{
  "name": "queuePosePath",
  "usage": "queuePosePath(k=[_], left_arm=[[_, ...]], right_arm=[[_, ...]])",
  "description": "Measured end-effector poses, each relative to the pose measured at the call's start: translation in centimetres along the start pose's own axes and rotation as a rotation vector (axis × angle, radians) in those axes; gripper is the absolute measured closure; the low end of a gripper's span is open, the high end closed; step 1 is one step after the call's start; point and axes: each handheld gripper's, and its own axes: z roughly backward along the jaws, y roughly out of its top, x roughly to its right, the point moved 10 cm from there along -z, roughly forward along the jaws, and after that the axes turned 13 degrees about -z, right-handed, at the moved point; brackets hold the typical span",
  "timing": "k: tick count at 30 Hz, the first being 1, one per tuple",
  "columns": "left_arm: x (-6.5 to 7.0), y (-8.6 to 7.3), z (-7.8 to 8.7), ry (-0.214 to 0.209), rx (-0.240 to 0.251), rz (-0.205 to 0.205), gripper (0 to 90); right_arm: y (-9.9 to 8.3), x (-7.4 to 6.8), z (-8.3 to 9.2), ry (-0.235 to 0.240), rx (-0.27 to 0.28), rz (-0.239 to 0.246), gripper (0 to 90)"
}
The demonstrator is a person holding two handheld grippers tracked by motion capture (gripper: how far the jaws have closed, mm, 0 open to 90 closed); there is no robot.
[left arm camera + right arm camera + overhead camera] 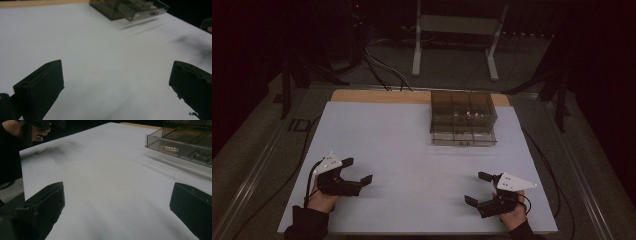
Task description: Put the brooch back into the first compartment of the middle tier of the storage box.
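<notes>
Two hand-held grippers rest low over a white desk (412, 150), one toward each near corner. The left gripper (361, 171) sits by the near left corner with its fingers (42, 87) spread wide apart and nothing between them, the bare desk top showing in the gap in the left gripper view. The right gripper (479, 187) sits by the near right corner, its fingers (43, 207) likewise wide apart and empty. Well apart from both, at the far edge of the desk and right of its middle, stands a smoky clear box (463, 118) with several compartments and drawers. In the right gripper view the box (185, 140) shows a string of beads (169, 148) lying in a front drawer, and a small metal piece (198, 156) in the drawer beside it. Cables (382, 70) trail across the floor beyond the desk.
</notes>
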Motion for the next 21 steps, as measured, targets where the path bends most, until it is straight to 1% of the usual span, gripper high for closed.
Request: queuePosePath(k=[2,3,8,9,10,11,16,18,19,20,21], left_arm=[[0.1,-0.7,0.1,0.001,-0.015,0.0,0.4],[0.1,-1.1,0.1,0.009,-0.022,-0.005,0.4],[0.5,-2.4,0.4,0.03,-0.034,-0.011,0.4],[0.5,-2.4,0.4,0.03,-0.034,-0.011,0.4],[0.6,-2.7,0.6,0.041,-0.032,-0.01,0.4],[0.7,-2.9,0.7,0.037,-0.032,-0.004,0.3],[1.0,-3.5,1.5,0.05,-0.027,0.002,0.3],[1.1,-3.7,1.7,0.069,-0.024,-0.012,0.4],[1.1,-3.8,1.8,0.071,-0.027,-0.014,0.4],[1.1,-3.9,1.9,0.07,-0.029,-0.012,0.4],[1.2,-3.9,2.1,0.068,-0.017,-0.002,0.4]], right_arm=[[0.0,0.0,0.0,-0.001,0.001,0.002,0.0],[0.0,0.0,0.0,-0.001,-0.001,0.001,0.0],[-0.1,0.0,0.0,0.0,-0.005,0.005,0.0],[-0.1,0.0,0.0,0.0,-0.005,0.005,0.0],[-0.1,0.0,-0.1,0.0,-0.007,0.006,0.0],[-0.1,0.0,-0.1,0.001,-0.01,0.004,0.0],[-0.1,-0.1,-0.1,0.002,-0.01,0.008,0.0],[-0.1,-0.1,-0.1,0.001,-0.007,0.009,0.0],[-0.1,-0.1,-0.1,0.002,-0.007,0.009,0.0],[-0.1,-0.1,-0.1,0.002,-0.007,0.01,0.0],[-0.1,-0.1,-0.1,0.002,-0.008,0.01,0.0]])
